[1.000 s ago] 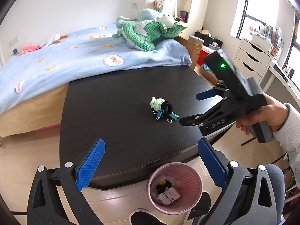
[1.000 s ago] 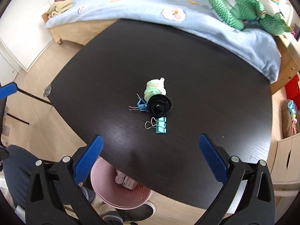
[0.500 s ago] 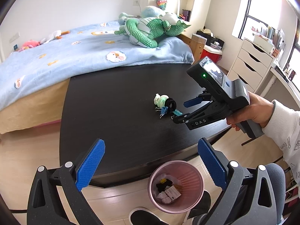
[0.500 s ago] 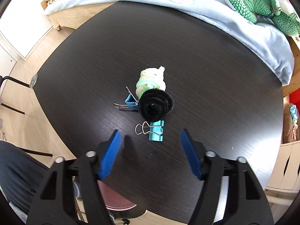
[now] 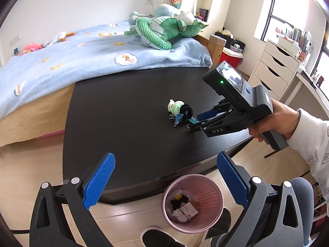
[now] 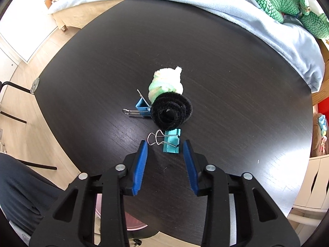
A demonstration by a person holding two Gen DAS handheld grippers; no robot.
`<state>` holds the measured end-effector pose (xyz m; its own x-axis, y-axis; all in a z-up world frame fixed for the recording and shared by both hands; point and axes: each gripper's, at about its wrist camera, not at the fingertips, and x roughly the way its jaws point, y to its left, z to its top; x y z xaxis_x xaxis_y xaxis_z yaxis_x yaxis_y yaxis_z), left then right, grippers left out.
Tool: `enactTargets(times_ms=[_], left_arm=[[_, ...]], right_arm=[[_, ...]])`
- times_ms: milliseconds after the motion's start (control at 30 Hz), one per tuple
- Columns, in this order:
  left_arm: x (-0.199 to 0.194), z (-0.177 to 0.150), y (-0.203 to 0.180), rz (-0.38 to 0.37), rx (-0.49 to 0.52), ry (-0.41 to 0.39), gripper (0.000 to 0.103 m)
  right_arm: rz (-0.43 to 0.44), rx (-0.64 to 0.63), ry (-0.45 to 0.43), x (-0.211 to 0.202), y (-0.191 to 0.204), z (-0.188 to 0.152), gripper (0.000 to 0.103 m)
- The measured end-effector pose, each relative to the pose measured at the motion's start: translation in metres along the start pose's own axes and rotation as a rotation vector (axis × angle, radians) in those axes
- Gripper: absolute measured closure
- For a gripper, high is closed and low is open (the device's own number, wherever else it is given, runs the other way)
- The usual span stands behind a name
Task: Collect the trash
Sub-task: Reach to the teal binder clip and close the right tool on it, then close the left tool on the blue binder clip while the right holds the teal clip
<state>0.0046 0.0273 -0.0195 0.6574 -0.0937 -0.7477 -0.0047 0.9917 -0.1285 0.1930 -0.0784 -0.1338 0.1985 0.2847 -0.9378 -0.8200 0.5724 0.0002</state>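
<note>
Teal binder clip lies mid-table just before the half-closed, empty right gripper; left gripper gapes wide.

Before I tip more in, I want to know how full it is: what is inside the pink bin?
The pink bin holds a small heap at the bottom: white crumpled bits, a white printed packet, something black, a yellow scrap. Whatever lies under that heap is covered.
</note>
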Motion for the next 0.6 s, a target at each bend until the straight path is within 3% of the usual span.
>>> enactTargets(times_ms=[67, 233, 600], left_arm=[[0.0, 0.0, 0.0, -0.002, 0.001, 0.002, 0.008], [0.002, -0.001, -0.001, -0.006, 0.0, 0.007, 0.008], [0.003, 0.002, -0.004, -0.011, 0.009, 0.008, 0.008]], right_arm=[[0.005, 0.001, -0.002, 0.001, -0.001, 0.001, 0.07], [0.004, -0.002, -0.001, 0.001, 0.0, 0.001, 0.087], [0.009, 0.014, -0.037, -0.011, 0.0, -0.01, 0.088]])
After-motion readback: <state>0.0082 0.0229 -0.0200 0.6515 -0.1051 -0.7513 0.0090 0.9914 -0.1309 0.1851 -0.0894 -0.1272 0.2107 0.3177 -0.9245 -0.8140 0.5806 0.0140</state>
